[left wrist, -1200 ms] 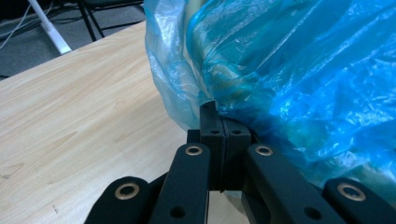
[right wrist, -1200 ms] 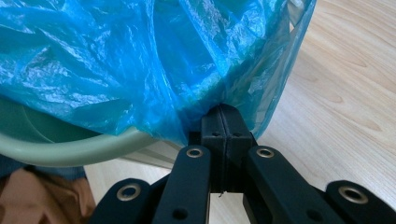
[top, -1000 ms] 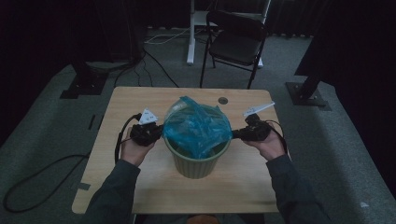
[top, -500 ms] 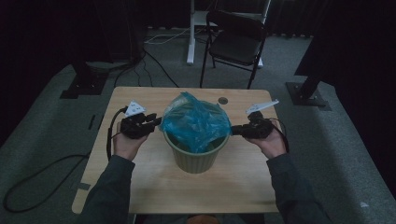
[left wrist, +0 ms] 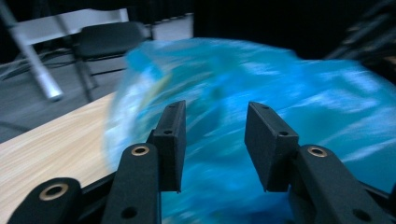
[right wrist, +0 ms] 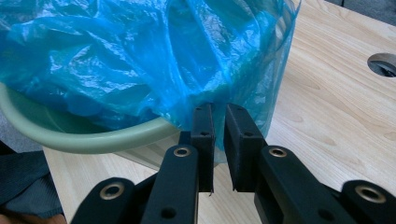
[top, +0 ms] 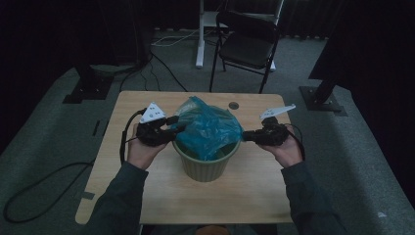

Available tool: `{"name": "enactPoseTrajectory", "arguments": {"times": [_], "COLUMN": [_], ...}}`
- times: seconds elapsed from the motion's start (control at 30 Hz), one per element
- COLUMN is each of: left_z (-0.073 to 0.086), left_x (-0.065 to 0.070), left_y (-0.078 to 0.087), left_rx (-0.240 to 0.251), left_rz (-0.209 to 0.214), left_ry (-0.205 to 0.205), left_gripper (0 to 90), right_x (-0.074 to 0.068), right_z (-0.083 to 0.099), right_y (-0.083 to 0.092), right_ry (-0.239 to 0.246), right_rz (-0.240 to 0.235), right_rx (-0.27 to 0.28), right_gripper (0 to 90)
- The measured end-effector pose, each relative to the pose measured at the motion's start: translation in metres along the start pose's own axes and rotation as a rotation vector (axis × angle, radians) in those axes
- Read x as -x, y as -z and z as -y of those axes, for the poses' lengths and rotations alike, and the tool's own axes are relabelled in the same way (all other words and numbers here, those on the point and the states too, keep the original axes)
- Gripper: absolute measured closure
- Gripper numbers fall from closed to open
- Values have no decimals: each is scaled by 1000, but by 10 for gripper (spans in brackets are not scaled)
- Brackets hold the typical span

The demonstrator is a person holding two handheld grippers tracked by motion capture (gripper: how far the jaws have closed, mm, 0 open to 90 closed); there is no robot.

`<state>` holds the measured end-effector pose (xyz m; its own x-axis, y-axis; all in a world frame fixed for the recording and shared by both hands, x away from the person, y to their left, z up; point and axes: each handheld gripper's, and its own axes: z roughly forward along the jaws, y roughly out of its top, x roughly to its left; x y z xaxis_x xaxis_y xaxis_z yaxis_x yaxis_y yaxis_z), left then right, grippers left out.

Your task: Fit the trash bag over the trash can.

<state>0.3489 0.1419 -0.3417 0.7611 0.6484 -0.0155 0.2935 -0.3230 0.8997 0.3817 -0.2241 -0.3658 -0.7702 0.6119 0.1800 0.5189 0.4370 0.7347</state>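
A pale green bin (top: 203,164) stands mid-table, lined with a crumpled blue plastic bag (top: 210,127) that billows above its rim. My left gripper (top: 180,128) hovers at the bag's left side. Its jaws have just been opening and stand wide apart (left wrist: 215,112), with the blurred bag (left wrist: 303,93) beyond them and nothing gripped. My right gripper (top: 244,134) sits at the bin's right rim (right wrist: 93,137). Its jaws (right wrist: 218,109) have just been closing and keep a narrow gap, where the bag's (right wrist: 116,60) hanging edge reaches; the pads do not press it.
The wooden table (top: 254,191) has a cable hole (top: 233,105) behind the bin. A black folding chair (top: 249,44) and a white desk leg (top: 199,34) stand beyond the far edge. Cables and dark stand bases lie on the carpet around.
The left gripper has let go of the bag, opened wide and lifted a little beside it. The right hand has barely moved; its jaws parted slightly.
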Motion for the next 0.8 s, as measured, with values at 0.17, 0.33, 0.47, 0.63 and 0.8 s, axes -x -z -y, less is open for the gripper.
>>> {"name": "enactPoseTrajectory", "arguments": {"times": [0.17,0.33,0.47,0.63,0.8], "left_z": [-4,-1,6,13,21], "left_x": [9,15,19,20,21], "left_y": [-7,-17,-14,-7,7], "left_rx": [-21,-91,-105,-98,-79], "left_rz": [73,63,56,46,40], "left_ry": [-45,-81,-111,-107,-97], "left_gripper": [540,689,867,898,898], "right_x": [-3,-6,-9,-15,-23], "right_z": [-1,-2,-1,0,2], "right_y": [1,2,4,6,8], "right_ry": [8,16,24,43,64], "right_rz": [-1,-10,-31,-64,-93], "right_rx": [2,7,7,4,-4], "right_gripper": [834,841,883,898,900]}}
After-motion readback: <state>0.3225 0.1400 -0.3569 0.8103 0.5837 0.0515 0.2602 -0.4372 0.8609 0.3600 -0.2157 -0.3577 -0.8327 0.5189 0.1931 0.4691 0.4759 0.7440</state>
